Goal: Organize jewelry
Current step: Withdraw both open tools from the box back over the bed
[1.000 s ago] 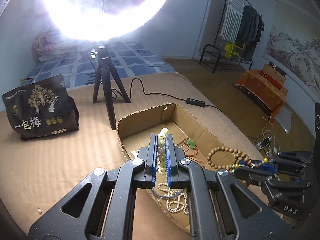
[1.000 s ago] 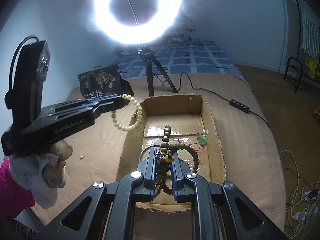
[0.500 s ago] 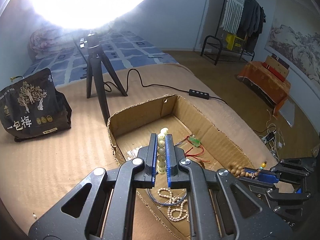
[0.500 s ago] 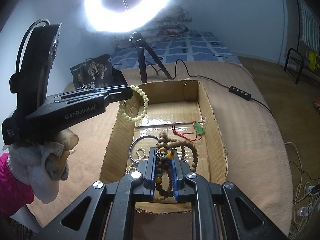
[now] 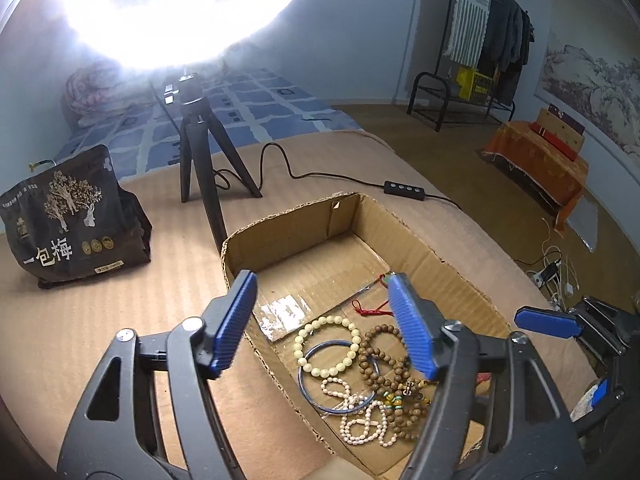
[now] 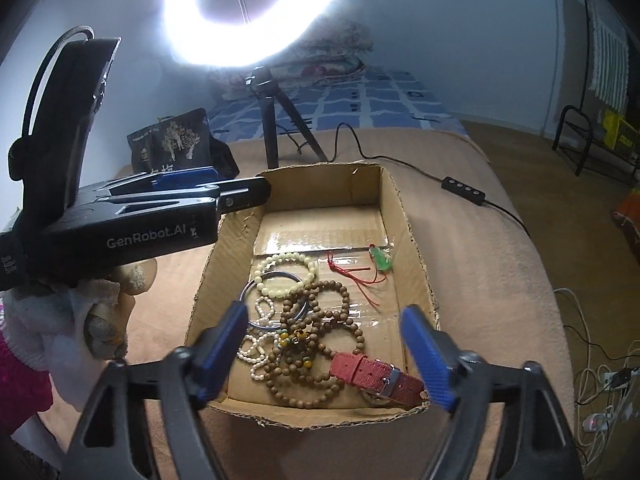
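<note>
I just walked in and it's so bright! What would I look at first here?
First the glaring ring light on its tripod at the back. Then the cardboard box in front of it, holding a tangle of brown bead strings, a pale bead bracelet and a red watch strap in the near corner.

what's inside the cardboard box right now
Inside the cardboard box: pale bead bracelet, blue bangle, brown wooden beads, small pearl strand, green pendant on red cord, red watch strap. Its watch face is hidden.

One cardboard box (image 6: 412, 232), four bead strings, one bangle (image 6: 256, 288), one watch (image 6: 376, 376)
</note>
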`<state>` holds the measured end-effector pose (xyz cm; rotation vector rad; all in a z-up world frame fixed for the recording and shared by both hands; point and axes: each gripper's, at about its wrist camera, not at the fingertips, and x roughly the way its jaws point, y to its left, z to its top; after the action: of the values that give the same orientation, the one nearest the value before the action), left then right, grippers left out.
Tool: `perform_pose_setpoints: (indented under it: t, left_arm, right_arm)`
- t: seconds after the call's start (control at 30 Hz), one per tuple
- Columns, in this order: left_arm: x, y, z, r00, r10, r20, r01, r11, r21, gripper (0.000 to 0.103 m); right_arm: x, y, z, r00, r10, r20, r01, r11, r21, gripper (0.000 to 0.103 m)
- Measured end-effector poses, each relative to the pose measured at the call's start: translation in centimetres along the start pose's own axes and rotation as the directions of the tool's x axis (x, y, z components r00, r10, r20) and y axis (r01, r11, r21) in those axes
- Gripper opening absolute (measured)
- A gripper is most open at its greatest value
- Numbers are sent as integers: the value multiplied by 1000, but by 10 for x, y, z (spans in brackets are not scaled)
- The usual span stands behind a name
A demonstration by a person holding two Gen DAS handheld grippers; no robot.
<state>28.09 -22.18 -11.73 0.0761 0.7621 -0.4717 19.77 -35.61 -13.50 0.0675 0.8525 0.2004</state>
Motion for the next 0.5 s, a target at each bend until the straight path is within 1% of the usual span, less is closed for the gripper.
perform_pose_setpoints:
  t: [0.03,0.13,0.23,0.33,0.5]
  left_arm:
    - [0,0,0,1000,-1,-1,1,1000,-2,81]
    - [-2,0,-1,1000,-1,2,1,1000,0,81]
    - [-4,1,-1,1000,6,-2,-6,1000,-1,81]
    - [-8,3,-2,1000,4,-2,-4,1000,-5,81]
    - [-17,8,-4,1000,7,3,-7,1000,-9,81]
  right_arm:
    - [0,1,0,1000,0,0,0,1000,1,88]
    - [0,3,1,1000,-12,-3,12,1000,4,92]
    - [-1,7,1,1000,-27,0,27,1000,0,93]
    - [-3,10,0,999,-40,4,40,999,-2,100]
    - [-10,15,-1,998,-61,21,61,998,1,101]
